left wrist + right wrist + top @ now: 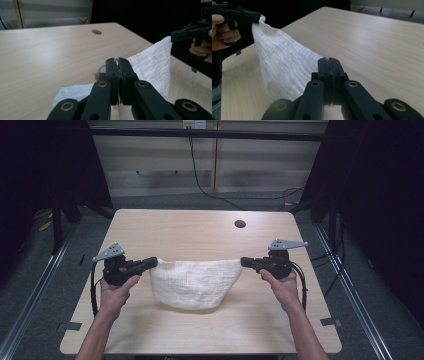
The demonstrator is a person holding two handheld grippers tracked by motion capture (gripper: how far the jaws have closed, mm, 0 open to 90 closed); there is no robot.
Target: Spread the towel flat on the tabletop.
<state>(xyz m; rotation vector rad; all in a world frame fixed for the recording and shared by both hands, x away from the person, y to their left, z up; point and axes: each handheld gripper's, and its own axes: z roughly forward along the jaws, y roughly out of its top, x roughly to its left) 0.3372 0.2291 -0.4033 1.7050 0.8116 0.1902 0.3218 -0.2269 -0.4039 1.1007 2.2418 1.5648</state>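
White cloth (194, 284): crinkled fabric held up between the two grippers, its top edge stretched almost straight from one to the other, its lower part sagging in a rounded belly that reaches the desk top.
Cloth's place: over the middle of the desk (200, 230), nearer the front edge than the back edge, about even between the left and right edges.
Left gripper (150, 263): jaws clamped on the cloth's upper left corner; in the left gripper view (117, 61) a thin strip of white shows pinched between the closed tips, and the cloth runs off to the right from there.
Right gripper (245, 261): jaws pressed together on the upper right corner; in the right gripper view (328, 60) the cloth falls away to the left just beside the closed tips.
Relation: cloth lies between the grippers and below their tips, touching both at its corners.
Hands: left hand (116, 292) and right hand (283, 287) each grip a handle, both near the desk's front half.
Desk hole (240, 224): dark round opening near the back edge, well apart from the cloth.
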